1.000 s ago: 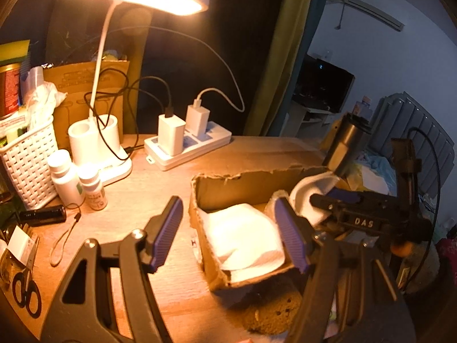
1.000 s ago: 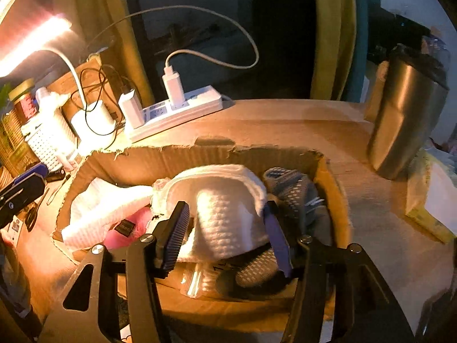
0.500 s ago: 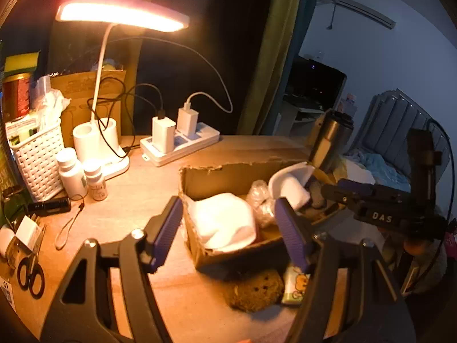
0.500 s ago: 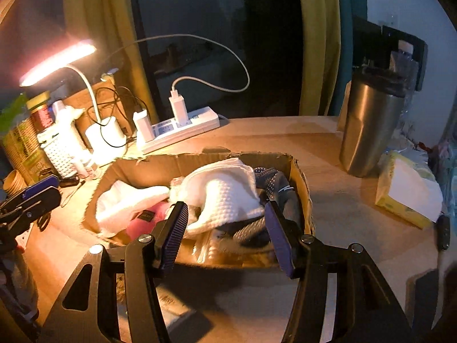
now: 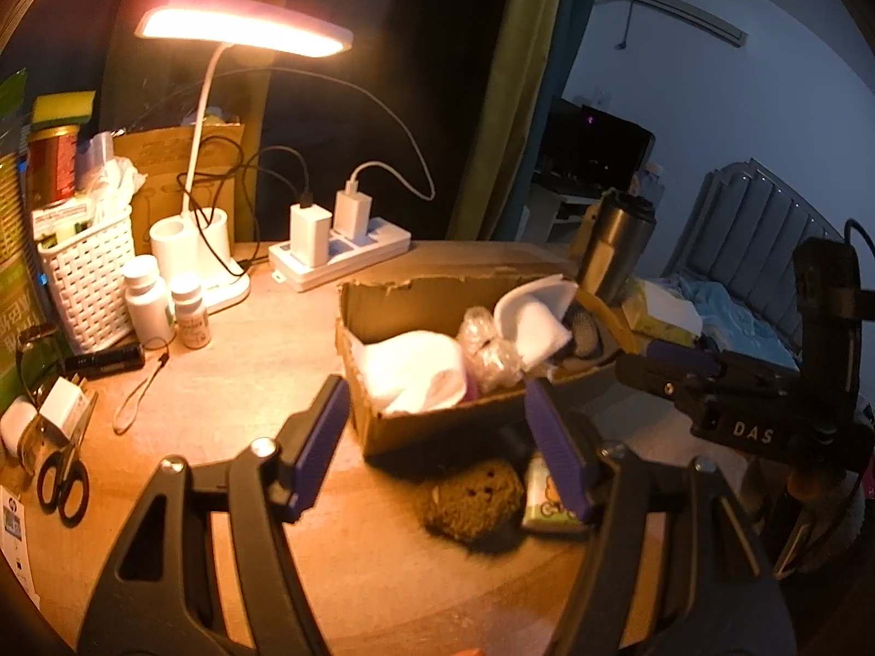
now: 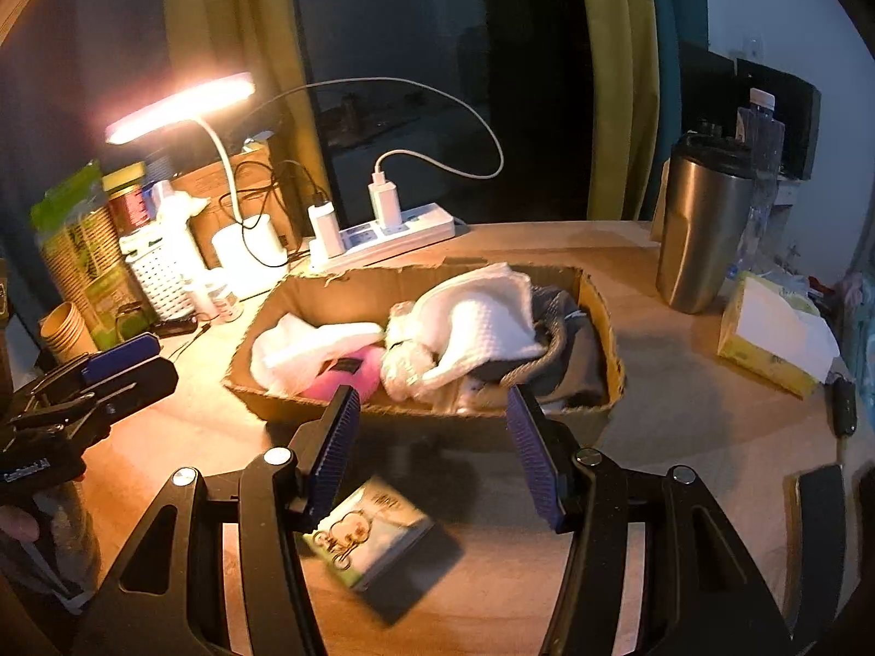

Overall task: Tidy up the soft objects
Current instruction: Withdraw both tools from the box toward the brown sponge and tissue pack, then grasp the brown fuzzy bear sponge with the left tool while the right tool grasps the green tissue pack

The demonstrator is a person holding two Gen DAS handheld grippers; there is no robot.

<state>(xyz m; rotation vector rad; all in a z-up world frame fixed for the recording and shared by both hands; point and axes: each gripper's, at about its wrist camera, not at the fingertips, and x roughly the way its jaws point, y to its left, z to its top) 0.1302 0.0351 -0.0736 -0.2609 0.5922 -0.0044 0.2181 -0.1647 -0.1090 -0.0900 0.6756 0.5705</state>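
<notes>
Right gripper [image 6: 432, 451], jaws wide and empty (left gripper [image 5: 437, 440] too), should straddle the tissue pack [image 6: 372, 538] squarely before closing.

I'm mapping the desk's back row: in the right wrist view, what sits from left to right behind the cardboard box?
White woven plastic basket → white desk lamp base → white power strip with two chargers → steel travel tumbler with black lid → yellow tissue pack.

lit desk lamp [image 5: 246, 33], green curtain [image 5: 503, 109], perhaps bed [image 5: 754, 251]
</notes>
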